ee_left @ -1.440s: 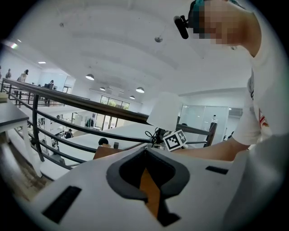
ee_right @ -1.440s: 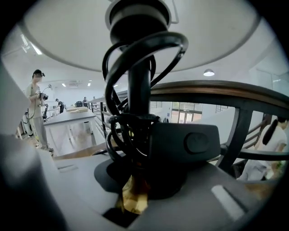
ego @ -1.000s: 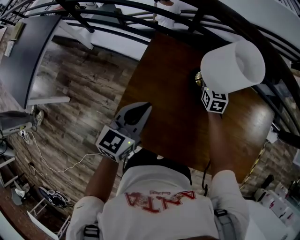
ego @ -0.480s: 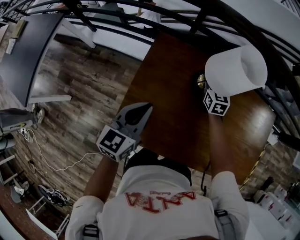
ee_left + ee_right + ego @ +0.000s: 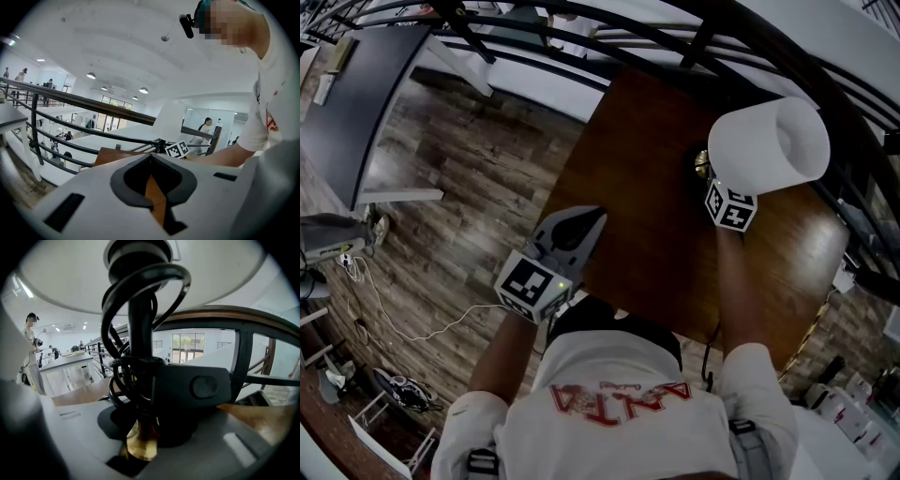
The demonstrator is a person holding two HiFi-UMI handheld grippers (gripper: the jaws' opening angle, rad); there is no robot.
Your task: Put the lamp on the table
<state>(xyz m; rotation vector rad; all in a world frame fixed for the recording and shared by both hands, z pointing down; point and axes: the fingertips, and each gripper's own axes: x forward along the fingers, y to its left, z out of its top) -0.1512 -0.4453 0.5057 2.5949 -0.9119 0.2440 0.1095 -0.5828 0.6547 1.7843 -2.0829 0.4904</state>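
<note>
Looking down, the head view shows 1 lamp (image 5: 769,145) tilted above 1 brown table (image 5: 647,187), held by the right gripper (image 5: 711,173). The left gripper (image 5: 591,217) hovers at the near edge. Left gripper view — 2 jaws meet, empty. Right gripper view — 2 jaws clamp the brass stem (image 5: 140,441), with 1 black cord (image 5: 121,310) coiled.

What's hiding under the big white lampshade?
Under the lampshade are a black stem with looped black cord and a brass piece, between the right gripper's jaws, which have just been opening slightly. The brown table lies below. Any bulb is hidden inside the shade.
</note>
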